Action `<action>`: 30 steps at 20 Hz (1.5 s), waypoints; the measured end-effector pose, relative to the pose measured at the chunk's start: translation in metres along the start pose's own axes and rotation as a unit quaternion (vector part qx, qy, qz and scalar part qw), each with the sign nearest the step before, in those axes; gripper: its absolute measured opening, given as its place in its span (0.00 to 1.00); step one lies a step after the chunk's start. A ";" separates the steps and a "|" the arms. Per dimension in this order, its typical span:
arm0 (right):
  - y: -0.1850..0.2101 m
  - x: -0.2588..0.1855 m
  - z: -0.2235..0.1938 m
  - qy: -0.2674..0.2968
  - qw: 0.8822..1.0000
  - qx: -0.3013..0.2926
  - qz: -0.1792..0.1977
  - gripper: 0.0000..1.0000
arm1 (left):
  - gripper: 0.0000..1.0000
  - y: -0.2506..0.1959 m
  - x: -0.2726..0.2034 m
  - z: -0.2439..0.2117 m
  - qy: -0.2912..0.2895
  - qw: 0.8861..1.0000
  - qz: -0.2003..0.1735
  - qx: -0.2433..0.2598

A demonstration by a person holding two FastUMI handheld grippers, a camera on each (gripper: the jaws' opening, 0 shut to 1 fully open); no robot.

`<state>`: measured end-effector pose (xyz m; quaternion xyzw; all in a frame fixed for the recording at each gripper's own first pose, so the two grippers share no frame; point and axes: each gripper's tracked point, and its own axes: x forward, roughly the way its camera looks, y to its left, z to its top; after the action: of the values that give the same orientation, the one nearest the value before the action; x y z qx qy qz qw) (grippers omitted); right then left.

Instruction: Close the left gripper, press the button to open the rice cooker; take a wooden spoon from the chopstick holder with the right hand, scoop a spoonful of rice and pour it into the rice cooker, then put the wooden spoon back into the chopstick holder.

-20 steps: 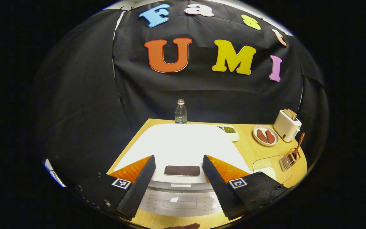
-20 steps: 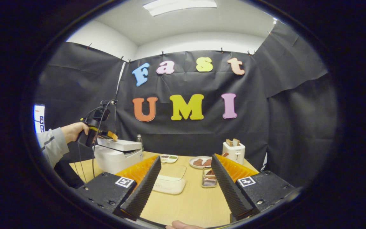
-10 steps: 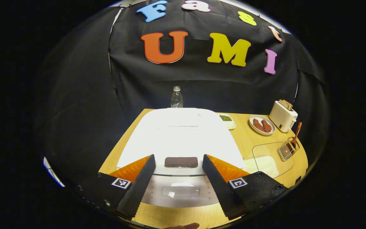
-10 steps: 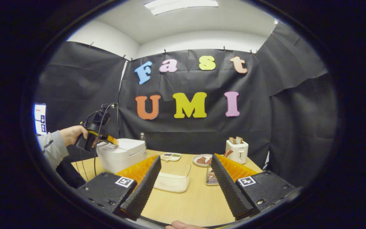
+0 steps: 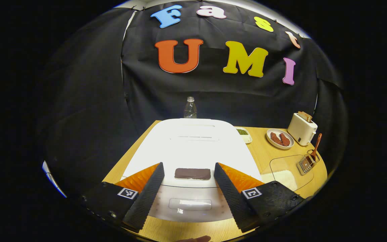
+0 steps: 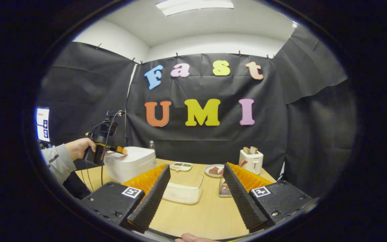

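- Left gripper (image 5: 188,188): jaws wide apart, poised above the front edge of the rice cooker (image 5: 193,148); lid down, dark button (image 5: 192,173) between the fingers.
- Right gripper (image 6: 195,195): jaws wide, holding nothing, above the surface (image 6: 200,215).
- Wooden spoon (image 5: 315,149) stands in the chopstick holder (image 5: 306,164), beside the rice container (image 6: 183,193).

You held the left gripper (image 5: 188,188) with its jaws spread wide, tilted downward. Your left hand (image 6: 79,148) gripped its handle, grey sleeve (image 6: 57,161) extended forward. Your right gripper (image 6: 195,193) was level, its fingers (image 6: 151,198) also parted and empty.
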<state>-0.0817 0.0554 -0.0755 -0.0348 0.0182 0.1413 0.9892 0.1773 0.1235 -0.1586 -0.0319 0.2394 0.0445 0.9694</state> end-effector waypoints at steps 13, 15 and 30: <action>-0.032 0.004 0.005 0.003 0.998 0.034 -0.046 0.97 | 0.94 -0.035 -0.120 0.036 -0.124 0.992 -0.011 0.032; -0.029 0.001 0.009 -0.001 0.998 0.038 -0.044 0.97 | 0.94 -0.047 -0.148 0.039 -0.148 0.988 -0.022 0.036; -0.024 -0.027 0.039 -0.035 0.998 0.036 -0.046 1.00 | 0.95 -0.116 -0.297 0.008 -0.260 0.965 -0.028 0.038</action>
<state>-0.0998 0.0276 -0.0341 0.0048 -0.0126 0.0959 0.9953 -0.0689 -0.0122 -0.0077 0.0114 -0.0199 0.0151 0.9996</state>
